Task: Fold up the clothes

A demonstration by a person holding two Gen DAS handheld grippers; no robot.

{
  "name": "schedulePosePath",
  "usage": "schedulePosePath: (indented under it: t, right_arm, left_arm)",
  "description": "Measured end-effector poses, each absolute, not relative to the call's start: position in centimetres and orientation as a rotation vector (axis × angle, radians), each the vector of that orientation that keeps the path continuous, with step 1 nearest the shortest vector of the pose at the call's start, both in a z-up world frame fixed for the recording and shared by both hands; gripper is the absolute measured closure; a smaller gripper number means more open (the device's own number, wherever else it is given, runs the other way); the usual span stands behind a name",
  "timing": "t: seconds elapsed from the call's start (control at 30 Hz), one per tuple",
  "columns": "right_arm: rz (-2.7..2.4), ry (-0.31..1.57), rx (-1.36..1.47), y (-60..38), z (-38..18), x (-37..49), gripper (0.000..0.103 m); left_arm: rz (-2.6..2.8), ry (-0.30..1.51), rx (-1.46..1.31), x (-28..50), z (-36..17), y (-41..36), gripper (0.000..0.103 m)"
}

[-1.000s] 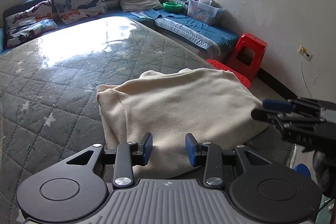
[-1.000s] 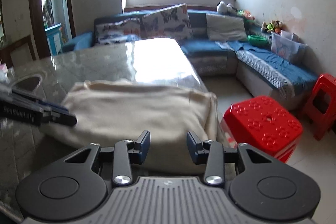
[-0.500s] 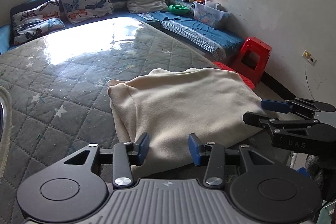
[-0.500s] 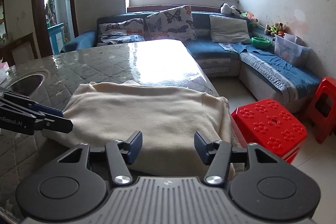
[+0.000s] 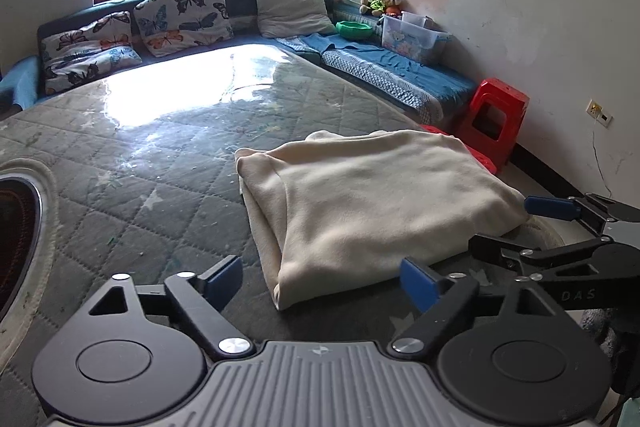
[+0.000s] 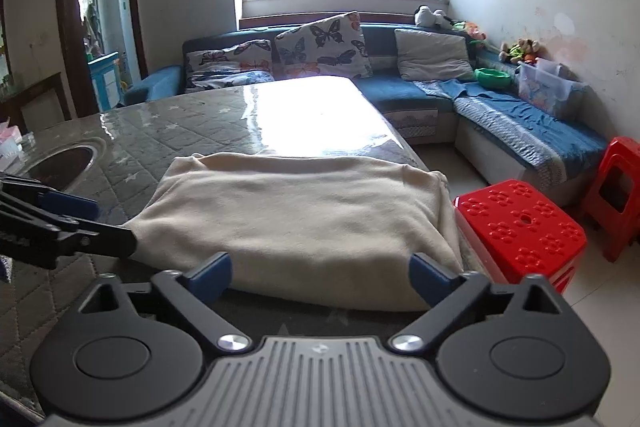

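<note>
Now, from left to right as the tongs see it:

Round metal-rimmed recess in the table top: far left of the left gripper, well apart from the cloth; in the right wrist view it lies beyond the left tongs.

Grey quilted, star-patterned table cover under a glossy sheet: spreads ahead of both tongs and bears the cloth; the window glares off its far end.

Left gripper: jaws wide and have just been opening; nothing between the blue pads, which sit just short of the cloth's near corner without touching it.

Folded cream fleece garment: lies flat on the table cover directly ahead of both tongs, to the front-right of the left pair and squarely before the right pair, its right edge at the table's edge.

Right gripper: jaws wide, also just opened; the pads stand apart just before the garment's near fold and grip nothing. In the left wrist view one blue finger sits close by the garment's right corner.

Red plastic stool with a dimpled top: to the right of the right gripper, just beside the table edge, lower than the cloth.

Taller red plastic stool: further right, by the blue corner sofa.
</note>
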State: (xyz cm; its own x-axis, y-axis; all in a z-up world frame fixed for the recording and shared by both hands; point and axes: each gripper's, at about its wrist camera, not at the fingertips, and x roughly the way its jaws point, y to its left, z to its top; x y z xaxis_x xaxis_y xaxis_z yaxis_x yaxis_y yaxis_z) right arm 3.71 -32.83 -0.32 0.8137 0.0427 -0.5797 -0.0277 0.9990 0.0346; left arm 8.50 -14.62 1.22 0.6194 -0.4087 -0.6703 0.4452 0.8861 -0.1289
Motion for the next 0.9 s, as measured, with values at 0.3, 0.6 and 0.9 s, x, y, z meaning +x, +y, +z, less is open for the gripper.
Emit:
schedulePosePath:
  t: [0.3,0.6,0.9]
  right_arm:
    - [0.002,0.618,0.03,-31.5,-0.4,2.8,0.0]
    - [-0.037,0.628,0.052,-30.7,-0.8,2.1,0.0]
    - [-0.048,0.624,0.06,-29.5,-1.0,1.3,0.0]
  left_arm:
    - [-0.489,0.727,0.054,6.8,1.3,-13.3,0.0]
    - [-0.459,0.709,0.06,5.5,1.1,-12.0,0.0]
    - [-0.436,0.694,0.076,4.1,0.7,-11.4,0.0]
